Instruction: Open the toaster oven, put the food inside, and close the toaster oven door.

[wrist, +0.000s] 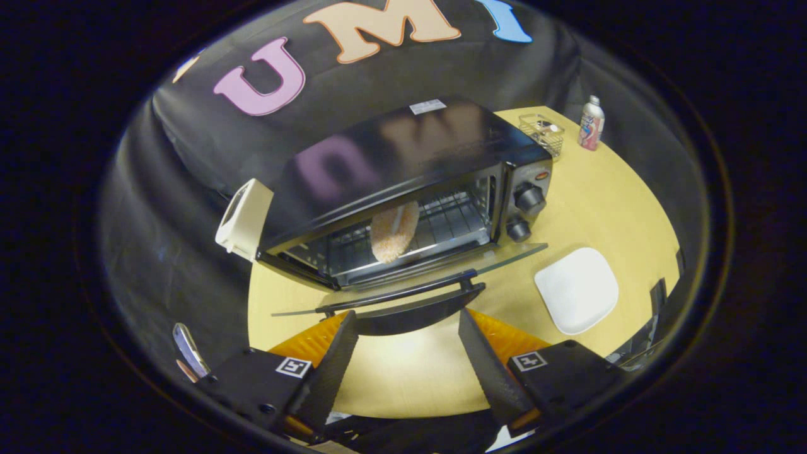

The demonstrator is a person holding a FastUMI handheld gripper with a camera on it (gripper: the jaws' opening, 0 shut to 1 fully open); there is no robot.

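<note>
food [394,232] inside open toaster oven [410,183], beyond spread, empty fingers [337,353].

Dim booth, fisheye-bent edges, soft glare on the table [403,372].

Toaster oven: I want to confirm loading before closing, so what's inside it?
Inside the toaster oven, a breaded food piece lies on the wire rack. The roof hides the back. The gripper is open.

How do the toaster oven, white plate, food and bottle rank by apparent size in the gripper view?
1. Toaster oven
2. White plate
3. Food, on the oven rack
4. Bottle, though it stands farthest off, so unsure against the food.
The gripper is open just before the door handle.
</note>
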